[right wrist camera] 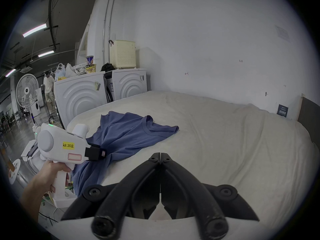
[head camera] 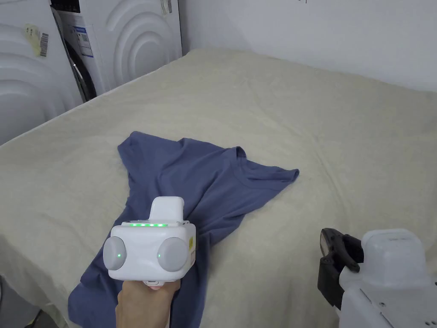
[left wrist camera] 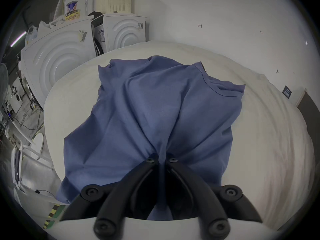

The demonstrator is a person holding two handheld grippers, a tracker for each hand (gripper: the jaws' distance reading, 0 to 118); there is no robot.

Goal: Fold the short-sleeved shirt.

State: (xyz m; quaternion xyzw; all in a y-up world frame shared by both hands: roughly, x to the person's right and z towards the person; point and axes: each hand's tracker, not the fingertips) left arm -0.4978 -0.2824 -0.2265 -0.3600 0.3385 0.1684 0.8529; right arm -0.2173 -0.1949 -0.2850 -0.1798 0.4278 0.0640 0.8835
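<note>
shirt (head camera: 205, 179) on bed (head camera: 341, 141) | washers (head camera: 123, 38) behind-left of bed

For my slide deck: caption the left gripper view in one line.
Left gripper pinches a gathered fold of the blue short-sleeved shirt lying crumpled on the cream-covered bed.

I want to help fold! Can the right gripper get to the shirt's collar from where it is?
Probably yes. The right gripper is shut and holds nothing, and bare bed lies between it and the collar. The left gripper pinches the shirt lower down.
</note>
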